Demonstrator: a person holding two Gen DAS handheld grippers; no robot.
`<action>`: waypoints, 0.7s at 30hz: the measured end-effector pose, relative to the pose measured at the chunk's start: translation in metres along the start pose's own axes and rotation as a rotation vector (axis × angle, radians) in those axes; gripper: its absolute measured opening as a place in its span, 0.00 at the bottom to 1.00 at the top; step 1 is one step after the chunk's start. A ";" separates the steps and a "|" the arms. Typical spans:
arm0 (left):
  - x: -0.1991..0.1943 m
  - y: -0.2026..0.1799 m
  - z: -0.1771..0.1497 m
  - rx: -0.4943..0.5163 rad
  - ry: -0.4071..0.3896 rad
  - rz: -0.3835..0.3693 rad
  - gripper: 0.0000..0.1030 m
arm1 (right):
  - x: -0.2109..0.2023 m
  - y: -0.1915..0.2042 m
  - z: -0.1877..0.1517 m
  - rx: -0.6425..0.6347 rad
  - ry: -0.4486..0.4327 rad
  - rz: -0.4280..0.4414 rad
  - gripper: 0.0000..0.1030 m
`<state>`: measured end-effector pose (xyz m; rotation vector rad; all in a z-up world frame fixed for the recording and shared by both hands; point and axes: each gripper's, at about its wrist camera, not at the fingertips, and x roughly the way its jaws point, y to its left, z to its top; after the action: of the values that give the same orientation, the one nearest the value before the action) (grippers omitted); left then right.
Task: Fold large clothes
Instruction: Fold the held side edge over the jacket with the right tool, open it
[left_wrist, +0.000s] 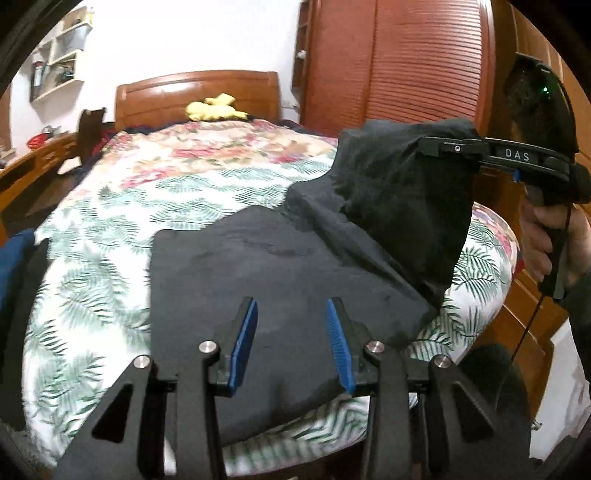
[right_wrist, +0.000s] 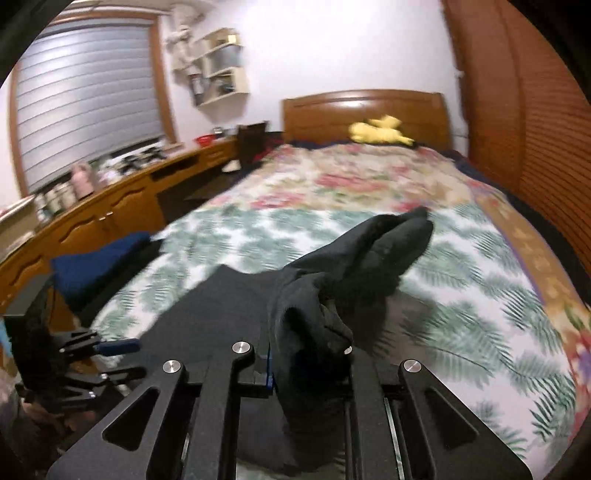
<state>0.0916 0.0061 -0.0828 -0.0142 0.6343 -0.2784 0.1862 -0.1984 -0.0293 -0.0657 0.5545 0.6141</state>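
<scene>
My right claw is clamped on a bunched corner of the black garment, lifting it off the floral bed cover; the rest lies flat on the bed. My left claw hangs partly open over the near edge, gripping nothing

"DAS" on the right tongs
</scene>
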 end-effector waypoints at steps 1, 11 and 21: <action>-0.009 0.009 -0.004 -0.009 -0.009 0.019 0.36 | 0.007 0.016 0.003 -0.018 0.006 0.031 0.10; -0.042 0.073 -0.033 -0.089 0.007 0.161 0.37 | 0.086 0.117 -0.031 -0.061 0.130 0.233 0.10; -0.049 0.080 -0.041 -0.096 0.005 0.180 0.37 | 0.104 0.126 -0.041 -0.070 0.203 0.225 0.26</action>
<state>0.0499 0.0991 -0.0952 -0.0483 0.6487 -0.0735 0.1660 -0.0490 -0.1047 -0.1338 0.7427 0.8526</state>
